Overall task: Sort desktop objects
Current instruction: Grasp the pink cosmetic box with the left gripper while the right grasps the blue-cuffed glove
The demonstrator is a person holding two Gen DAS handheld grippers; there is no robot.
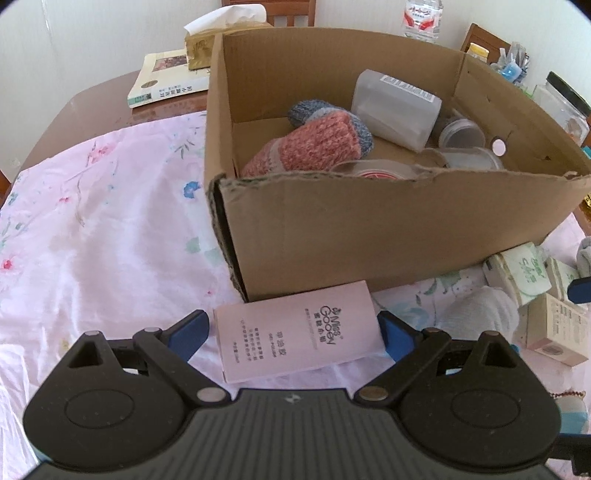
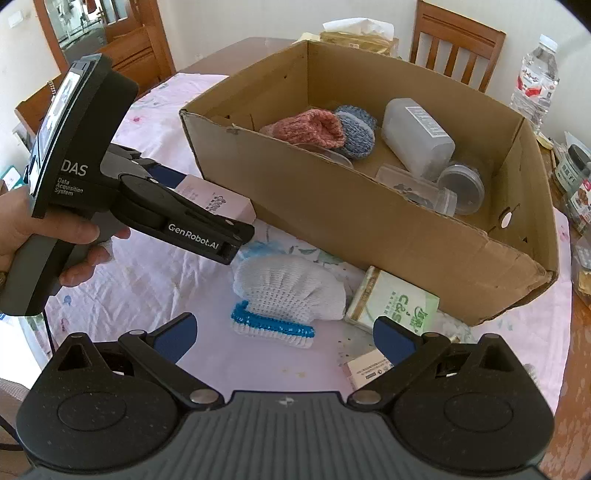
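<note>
My left gripper (image 1: 293, 330) is shut on a pink carton (image 1: 299, 328) with printed text, held just in front of the cardboard box (image 1: 369, 229). From the right wrist view the same carton (image 2: 218, 203) shows between the left gripper's fingers (image 2: 166, 175), with a hand on the handle. My right gripper (image 2: 286, 336) stands open over a white knitted sock with a blue cuff (image 2: 288, 295) that lies on the pink cloth. The cardboard box (image 2: 332, 206) holds a pink and blue knitted sock (image 2: 314, 127), a translucent plastic container (image 2: 417, 136) and round lidded tubs (image 2: 461, 184).
A green tissue pack (image 2: 395, 302) and a small beige carton (image 2: 365, 369) lie by the box's near corner. Behind the box are a book (image 1: 166, 79), a tissue box (image 1: 221, 33), a water bottle (image 2: 535, 77) and chairs. Jars (image 1: 565, 103) stand at the right.
</note>
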